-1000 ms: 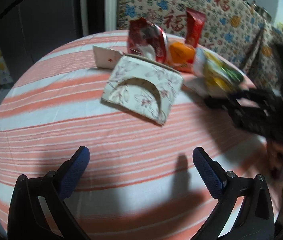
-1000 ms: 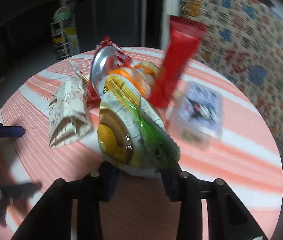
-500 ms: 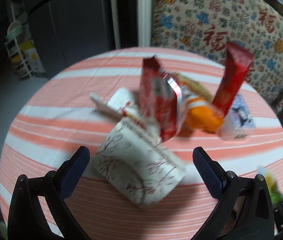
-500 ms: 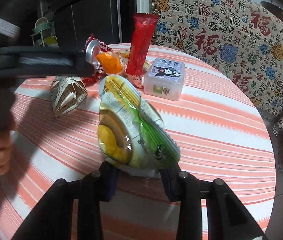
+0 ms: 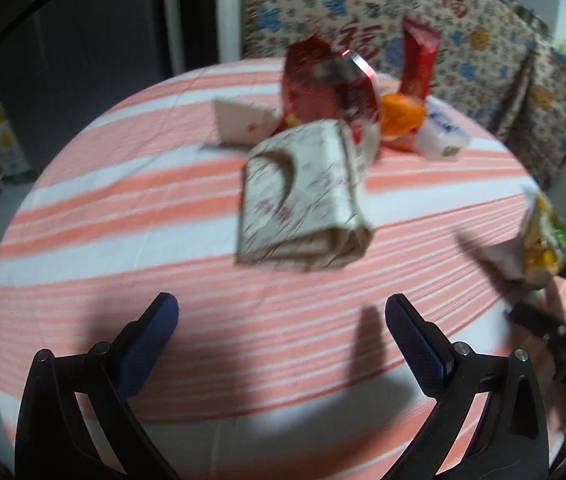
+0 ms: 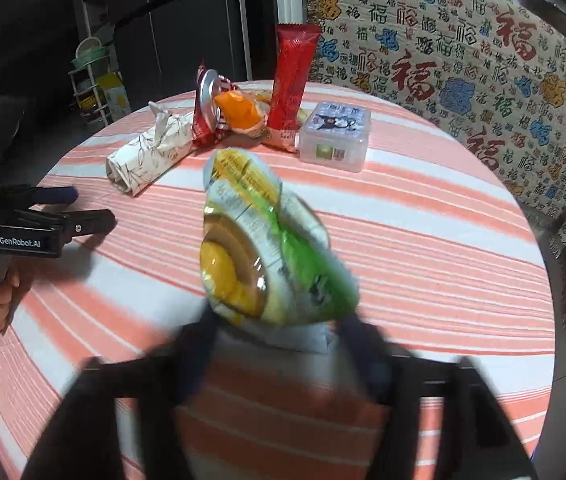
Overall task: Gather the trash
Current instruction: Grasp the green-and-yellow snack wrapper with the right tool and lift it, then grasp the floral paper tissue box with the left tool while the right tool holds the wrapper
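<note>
So our right gripper (image 6: 279, 344) is letting go right now: the jaws are spreading and blurred, with the green-and-yellow snack packet (image 6: 267, 252) between them but no longer properly pinched as far as we can tell. It sits near the table's front edge on the right wrist view, well apart from the rest of the junk. Our guess is that we're dropping it there as a collecting spot, or just regripping; the table alone doesn't tell us which.

Our left gripper (image 5: 283, 344) hangs over the near edge of the striped table (image 5: 123, 208) with its blue pads spread wide and nothing between them. It's aimed at the folded patterned paper wrapper (image 5: 303, 204), which lies toward the middle of the table, so that looks like the next thing to grab. It's flat and floppy, so we'd probably want to come in low and catch a folded edge.

Behind the wrapper, toward the far edge, the rest is bunched together: a crushed red can (image 6: 207, 108), an orange wrapper (image 6: 241, 112), a tall red snack packet (image 6: 293, 76) standing upright, and a small white packet (image 5: 243, 122). A clear plastic box (image 6: 335, 136) sits just beside that pile; not sure it even counts as trash.
</note>
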`<move>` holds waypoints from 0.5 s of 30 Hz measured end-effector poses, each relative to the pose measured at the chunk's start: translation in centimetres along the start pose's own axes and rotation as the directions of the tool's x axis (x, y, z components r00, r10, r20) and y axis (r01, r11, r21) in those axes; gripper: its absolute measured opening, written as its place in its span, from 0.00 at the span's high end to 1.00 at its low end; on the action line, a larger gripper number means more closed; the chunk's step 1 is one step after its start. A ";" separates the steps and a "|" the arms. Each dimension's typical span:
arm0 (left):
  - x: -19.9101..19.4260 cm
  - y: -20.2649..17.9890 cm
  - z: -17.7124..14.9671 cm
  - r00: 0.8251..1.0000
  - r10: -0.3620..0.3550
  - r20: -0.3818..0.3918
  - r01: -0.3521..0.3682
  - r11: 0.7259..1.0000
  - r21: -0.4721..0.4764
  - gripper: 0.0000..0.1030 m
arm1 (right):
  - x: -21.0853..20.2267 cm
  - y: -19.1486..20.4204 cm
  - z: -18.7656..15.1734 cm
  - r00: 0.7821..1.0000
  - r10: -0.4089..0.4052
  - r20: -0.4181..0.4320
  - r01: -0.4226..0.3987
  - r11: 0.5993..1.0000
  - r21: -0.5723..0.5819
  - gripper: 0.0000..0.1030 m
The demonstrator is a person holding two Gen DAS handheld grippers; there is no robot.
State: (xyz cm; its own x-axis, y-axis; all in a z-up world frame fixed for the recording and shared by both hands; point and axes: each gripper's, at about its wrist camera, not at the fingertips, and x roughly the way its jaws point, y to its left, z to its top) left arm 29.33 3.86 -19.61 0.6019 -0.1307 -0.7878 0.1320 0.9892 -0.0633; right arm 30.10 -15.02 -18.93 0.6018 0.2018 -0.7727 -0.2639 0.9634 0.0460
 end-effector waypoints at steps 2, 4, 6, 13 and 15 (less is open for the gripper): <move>0.0 -0.5 0.9 0.999 -0.022 0.031 0.021 0.999 0.025 0.00 | -0.1 0.0 -0.1 1.000 -0.006 -0.006 0.006 1.000 -0.016 0.24; 0.1 -1.1 1.7 0.999 -0.019 0.050 0.016 0.998 0.058 0.00 | -0.4 0.2 -0.1 1.000 -0.011 -0.007 0.010 0.999 -0.054 0.24; 0.2 -2.0 2.2 0.998 -0.012 0.063 0.006 0.995 0.100 0.00 | -1.3 0.2 0.0 1.000 -0.009 0.024 0.011 0.997 -0.080 0.24; 1.5 -3.2 3.4 0.998 0.034 0.059 -0.044 0.983 0.176 0.06 | -1.4 0.1 2.7 0.999 0.024 0.047 -0.017 0.989 -0.150 0.24; 1.1 -3.1 3.4 0.997 0.038 0.062 -0.049 0.981 0.186 0.28 | -0.9 -0.2 3.3 0.998 0.037 0.040 -0.031 0.990 -0.139 0.27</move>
State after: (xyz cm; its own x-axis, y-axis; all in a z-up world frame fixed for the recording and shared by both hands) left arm 32.29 0.41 -18.18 0.6541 -0.0965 -0.7502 0.2466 0.9648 0.0909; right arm 32.11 -14.80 -16.18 0.6215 0.2443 -0.7444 -0.3849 0.9228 -0.0185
